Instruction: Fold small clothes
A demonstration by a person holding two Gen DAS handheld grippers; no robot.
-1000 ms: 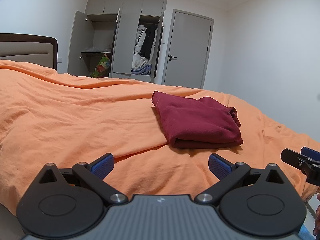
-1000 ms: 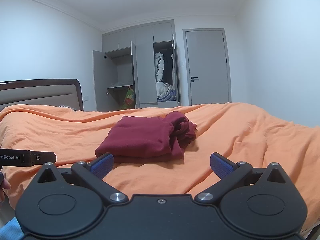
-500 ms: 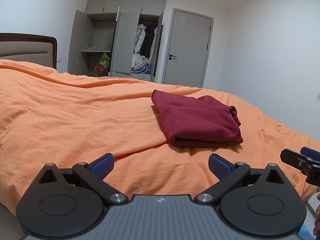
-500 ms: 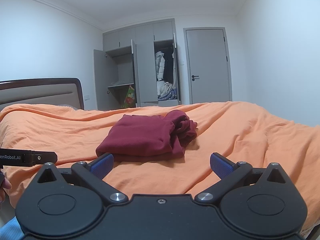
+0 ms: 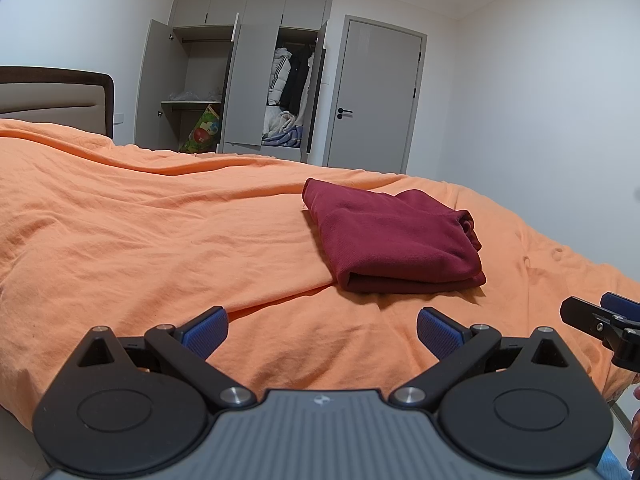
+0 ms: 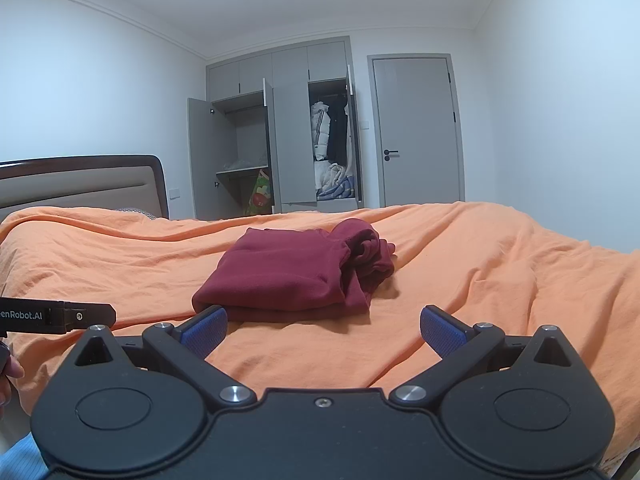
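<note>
Maroon garment (image 5: 394, 240) is laid folded on orange bedspread (image 5: 160, 232); left gripper (image 5: 322, 330) and right gripper (image 6: 322, 330) are held wide open, nothing gripped.

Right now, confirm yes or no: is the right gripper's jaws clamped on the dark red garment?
No: the right gripper has its jaws spread wide and empty, short of the folded dark red garment lying on the orange bedcover.

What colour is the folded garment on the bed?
Dark red, plain, no pattern. The garment shows best in the left wrist view.
</note>
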